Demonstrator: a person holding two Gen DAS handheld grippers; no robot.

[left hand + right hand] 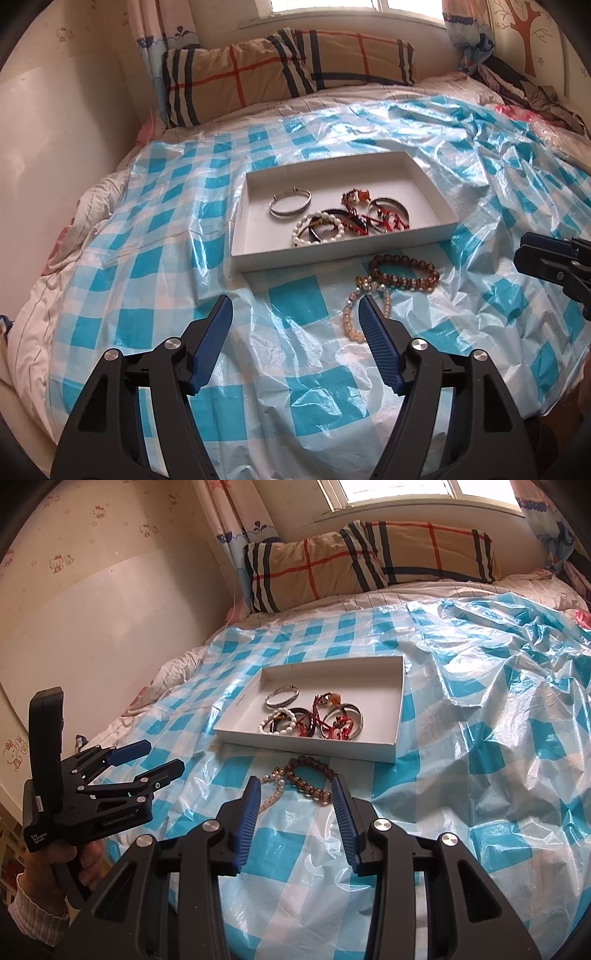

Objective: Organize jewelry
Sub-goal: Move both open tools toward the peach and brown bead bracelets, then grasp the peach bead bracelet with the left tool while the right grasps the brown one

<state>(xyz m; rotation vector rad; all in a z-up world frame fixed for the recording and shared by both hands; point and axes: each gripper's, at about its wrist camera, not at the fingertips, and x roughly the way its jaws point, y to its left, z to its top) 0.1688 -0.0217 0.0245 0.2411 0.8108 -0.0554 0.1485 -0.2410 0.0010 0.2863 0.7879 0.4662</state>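
Both bracelets [404,273] lay just before the tray's [332,254] near edge; left gripper [295,306] and right gripper [295,786] stood released, empty.

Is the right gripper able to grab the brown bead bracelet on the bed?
Probably yes. The right gripper is open and empty, and the brown bead bracelet lies uncovered just ahead of it, though the pearl bracelet touches it.

The right tongs [526,254] are cut off by the right edge of the left wrist view. A finger [373,325] of the left tongs hides part of the pale bead bracelet [349,317]. The window [402,491] is cropped at the top. Tangled red cords [314,723] in the tray [310,740] cannot be told apart. The hand [48,871] is partly hidden.
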